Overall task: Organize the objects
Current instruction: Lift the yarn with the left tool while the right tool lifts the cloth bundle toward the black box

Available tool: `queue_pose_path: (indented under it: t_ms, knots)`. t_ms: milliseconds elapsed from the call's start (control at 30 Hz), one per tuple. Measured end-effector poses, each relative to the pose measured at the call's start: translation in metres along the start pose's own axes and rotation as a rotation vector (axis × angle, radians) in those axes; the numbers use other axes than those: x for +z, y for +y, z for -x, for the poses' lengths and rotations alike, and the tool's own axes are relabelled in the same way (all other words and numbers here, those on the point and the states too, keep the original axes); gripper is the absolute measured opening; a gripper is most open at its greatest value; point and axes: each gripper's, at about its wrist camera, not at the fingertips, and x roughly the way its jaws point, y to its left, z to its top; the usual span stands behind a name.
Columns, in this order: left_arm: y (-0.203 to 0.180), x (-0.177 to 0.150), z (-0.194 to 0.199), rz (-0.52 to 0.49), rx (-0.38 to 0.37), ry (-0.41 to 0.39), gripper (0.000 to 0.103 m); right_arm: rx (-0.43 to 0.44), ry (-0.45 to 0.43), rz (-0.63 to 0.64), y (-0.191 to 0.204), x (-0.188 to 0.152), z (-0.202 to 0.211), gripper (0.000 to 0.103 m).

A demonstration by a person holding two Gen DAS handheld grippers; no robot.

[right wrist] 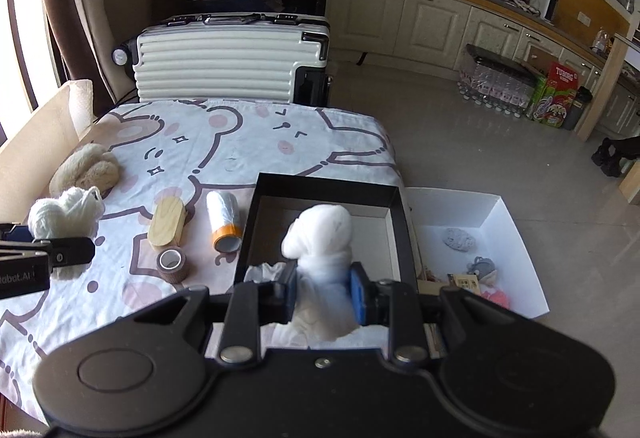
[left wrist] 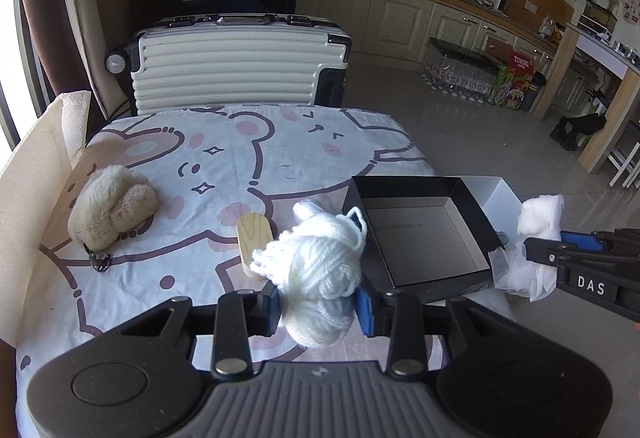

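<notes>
While tilted down, left gripper [left wrist: 318, 304]: jaws clamped on white yarn [left wrist: 316, 262]; right gripper [right wrist: 323, 288]: pinching white cloth [right wrist: 320, 234] above black box [right wrist: 328, 184]
Right view only: tape roll [right wrist: 171, 263]

The left tool [left wrist: 318, 308] is matte black with blue pads, round silver screws on its two link bars and a ribbed grey plate behind. The right tool [right wrist: 323, 296] matches it (white lettering "DAS" marks its side).

Black box [right wrist: 326, 187] stands empty (open top), unobstructed
</notes>
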Motion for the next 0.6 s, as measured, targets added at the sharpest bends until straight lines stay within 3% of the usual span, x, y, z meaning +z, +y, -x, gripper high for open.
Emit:
queue_pose_path:
  t_ms: [200,600]
  knots:
    - [-0.003,0.005,-0.003,0.013,-0.043,0.017,0.038,0.010,-0.005,0.003,0.001,0.003,-0.005,0.028]
    - [-0.025,0.037,-0.017,-0.059,-0.054,0.038,0.038,0.042,-0.004,-0.010,-0.003,0.019,-0.019,0.028]
